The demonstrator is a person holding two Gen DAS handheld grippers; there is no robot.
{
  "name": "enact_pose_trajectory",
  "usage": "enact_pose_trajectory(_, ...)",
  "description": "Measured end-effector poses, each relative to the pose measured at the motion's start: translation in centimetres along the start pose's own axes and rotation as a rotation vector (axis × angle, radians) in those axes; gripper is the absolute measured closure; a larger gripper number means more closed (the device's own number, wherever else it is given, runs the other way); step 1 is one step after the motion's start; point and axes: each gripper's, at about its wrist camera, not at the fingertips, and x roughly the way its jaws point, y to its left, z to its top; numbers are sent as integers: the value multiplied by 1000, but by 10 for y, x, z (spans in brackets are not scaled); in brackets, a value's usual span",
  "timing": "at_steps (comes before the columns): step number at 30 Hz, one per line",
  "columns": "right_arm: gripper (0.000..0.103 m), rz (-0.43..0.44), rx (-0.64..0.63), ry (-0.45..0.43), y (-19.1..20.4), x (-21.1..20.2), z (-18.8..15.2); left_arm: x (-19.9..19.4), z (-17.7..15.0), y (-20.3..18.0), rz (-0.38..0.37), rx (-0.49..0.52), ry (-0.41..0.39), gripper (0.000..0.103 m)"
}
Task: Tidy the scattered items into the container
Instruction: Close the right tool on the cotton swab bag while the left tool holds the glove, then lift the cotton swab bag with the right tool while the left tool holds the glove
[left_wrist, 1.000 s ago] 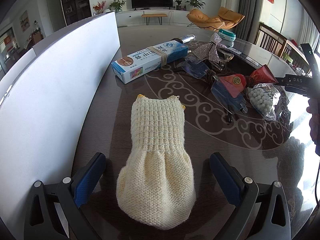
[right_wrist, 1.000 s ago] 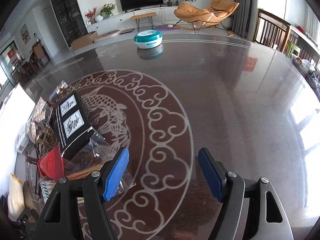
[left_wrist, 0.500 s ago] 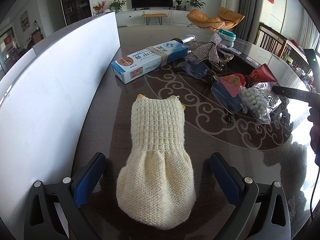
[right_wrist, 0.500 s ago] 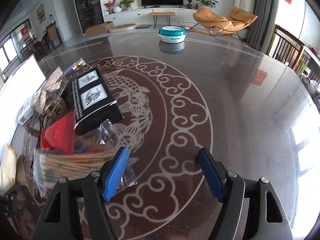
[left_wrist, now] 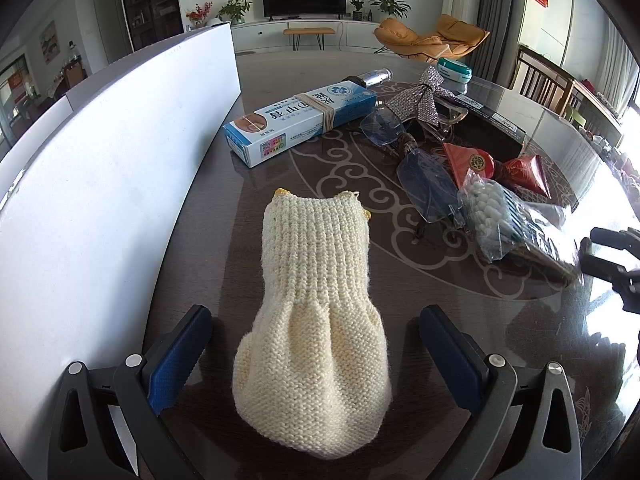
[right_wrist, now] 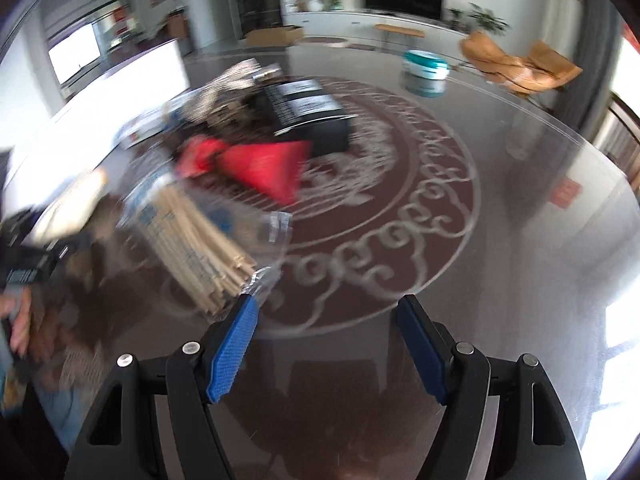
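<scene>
A cream knitted sock-like piece [left_wrist: 316, 320] lies flat on the dark table between the wide-open fingers of my left gripper [left_wrist: 316, 344], untouched. The white container wall [left_wrist: 100, 184] stands along the left. Further off lie a blue-white toothpaste box [left_wrist: 300, 120], glasses [left_wrist: 420, 172], a silver bow [left_wrist: 416, 100], red packets [left_wrist: 520, 172] and a clear bag of cotton swabs [left_wrist: 500, 216]. My right gripper [right_wrist: 326, 328] is open and empty, its left finger just by the swab bag [right_wrist: 200, 248]. The right wrist view is blurred.
A black box [right_wrist: 308, 116] sits behind the red packet [right_wrist: 264, 168]. A teal round tin [right_wrist: 424, 68] stands at the table's far side. The left gripper and hand show at the left edge of the right wrist view [right_wrist: 24, 268].
My right gripper has swung left toward the pile, bringing the swab bag and red packet close. The left gripper and the knitted piece have not moved.
</scene>
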Motion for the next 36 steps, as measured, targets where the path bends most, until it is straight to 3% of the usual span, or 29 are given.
enact_pose_trajectory(3, 29, 101, -55, 7, 9, -12, -15, 0, 0, 0, 1, 0, -1, 0)
enact_pose_trajectory(6, 29, 140, -73, -26, 13, -24, -23, -1, 0, 0, 1, -1, -1, 0)
enact_pose_trajectory(11, 29, 209, -181, -99, 40, -43, -10, -1, 0, 0, 1, -1, -1, 0)
enact_pose_trajectory(14, 29, 209, -292, -98, 68, -34, 15, -1, 0, 0, 2, -1, -1, 0)
enact_pose_trajectory(20, 29, 203, -444, 57, 111, 16, 47, 0, 3, 0, -17, 21, 5, 0)
enact_pose_trajectory(22, 32, 150, -468, 97, 117, 29, 47, 1, 4, 0, -37, 49, 7, 0)
enact_pose_trajectory(24, 35, 117, -439, 75, 113, 28, 47, 0, 4, -1, -37, 51, 3, 0)
enact_pose_trajectory(26, 51, 138, -392, 64, 106, 25, 41, -4, 5, -4, -44, 61, -20, 17)
enact_pose_trajectory(27, 58, 130, -372, 52, 101, 22, 36, -7, 4, -7, -50, 69, -33, 31)
enact_pose_trajectory(28, 60, 111, -357, 44, 97, 19, 33, -9, 4, -11, -56, 75, -39, 37)
enact_pose_trajectory(32, 61, 30, -210, 15, 64, 1, 5, -18, -6, -39, -99, 111, -51, 43)
enact_pose_trajectory(36, 61, -131, -11, 0, 22, -27, -35, -25, -18, -82, -130, 176, -59, 43)
